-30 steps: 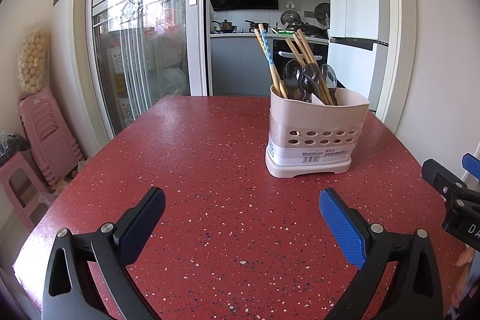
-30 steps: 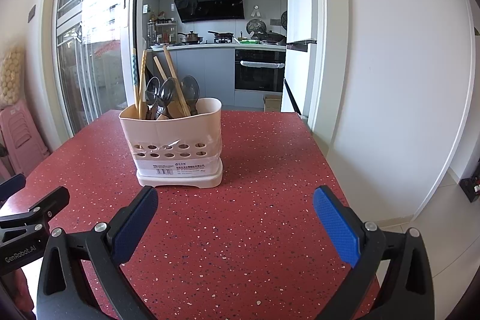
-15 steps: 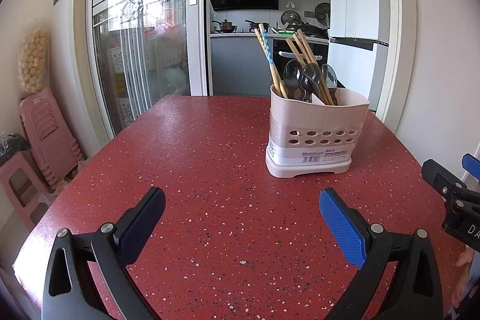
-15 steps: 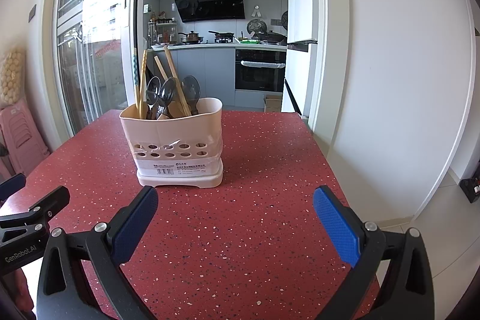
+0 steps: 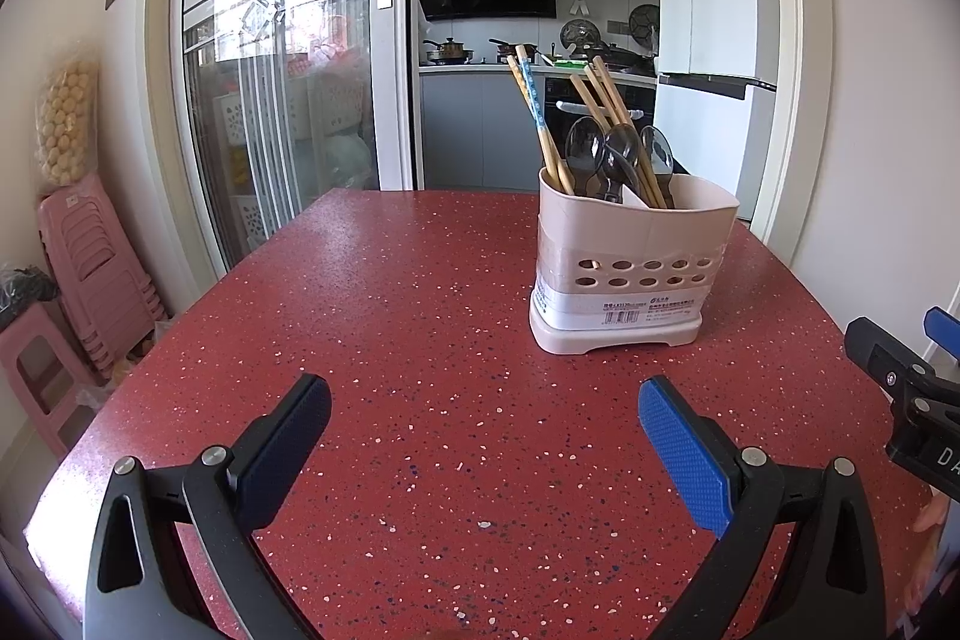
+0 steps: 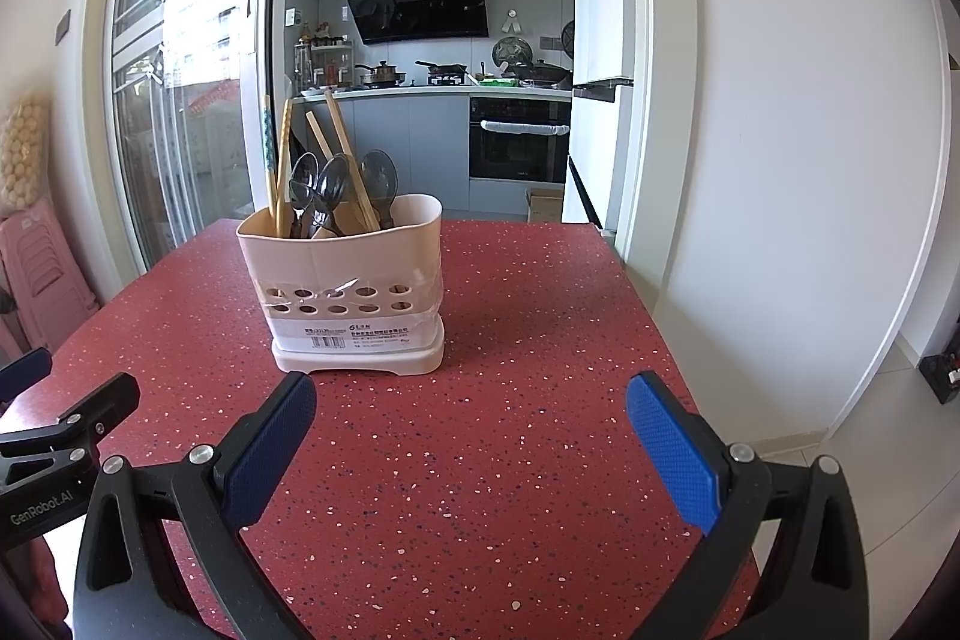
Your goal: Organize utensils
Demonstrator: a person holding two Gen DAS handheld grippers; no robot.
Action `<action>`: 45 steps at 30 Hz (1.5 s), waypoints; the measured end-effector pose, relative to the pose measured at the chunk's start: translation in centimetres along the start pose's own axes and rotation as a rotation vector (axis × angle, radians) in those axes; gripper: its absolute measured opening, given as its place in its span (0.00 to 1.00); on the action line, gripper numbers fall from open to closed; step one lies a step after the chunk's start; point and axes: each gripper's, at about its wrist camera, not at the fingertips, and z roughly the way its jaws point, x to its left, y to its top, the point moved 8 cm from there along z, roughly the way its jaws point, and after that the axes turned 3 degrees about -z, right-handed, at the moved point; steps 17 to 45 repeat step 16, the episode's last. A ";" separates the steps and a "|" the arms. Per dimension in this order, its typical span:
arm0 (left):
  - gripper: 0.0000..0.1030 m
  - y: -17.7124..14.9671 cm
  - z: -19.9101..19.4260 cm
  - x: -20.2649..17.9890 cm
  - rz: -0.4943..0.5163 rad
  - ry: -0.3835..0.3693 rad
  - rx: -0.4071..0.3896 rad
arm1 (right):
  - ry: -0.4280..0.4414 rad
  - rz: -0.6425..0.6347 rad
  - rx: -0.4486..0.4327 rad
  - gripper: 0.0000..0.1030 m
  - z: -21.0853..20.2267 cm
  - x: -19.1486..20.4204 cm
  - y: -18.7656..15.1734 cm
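Note:
A pale pink utensil holder (image 5: pixel 630 268) stands upright on the red speckled table (image 5: pixel 390 340); it also shows in the right wrist view (image 6: pixel 354 298). Wooden chopsticks (image 5: pixel 540 124) and several dark spoons (image 5: pixel 618 154) stick up out of it, as the right wrist view shows too, with chopsticks (image 6: pixel 342 148) and spoons (image 6: pixel 336 184). My left gripper (image 5: pixel 483 406) is open and empty, low over the table, short of the holder and to its left. My right gripper (image 6: pixel 468 400) is open and empty, just in front of the holder.
The table's right edge (image 6: pixel 672 352) drops to a tiled floor by a white wall. Pink stacked stools (image 5: pixel 90 268) stand left of the table by a glass sliding door (image 5: pixel 270 100). A kitchen lies beyond the far edge.

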 end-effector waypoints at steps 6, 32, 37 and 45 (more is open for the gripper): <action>1.00 0.0 0.2 0.2 0.004 0.005 0.008 | 0.001 -0.004 -0.002 1.00 -0.1 0.1 0.0; 1.00 0.0 0.2 0.1 0.000 -0.011 0.007 | 0.005 -0.003 0.000 1.00 -0.1 0.1 0.1; 1.00 0.0 0.2 0.1 0.000 -0.011 0.007 | 0.005 -0.003 0.000 1.00 -0.1 0.1 0.1; 1.00 0.0 0.2 0.1 0.000 -0.011 0.007 | 0.005 -0.003 0.000 1.00 -0.1 0.1 0.1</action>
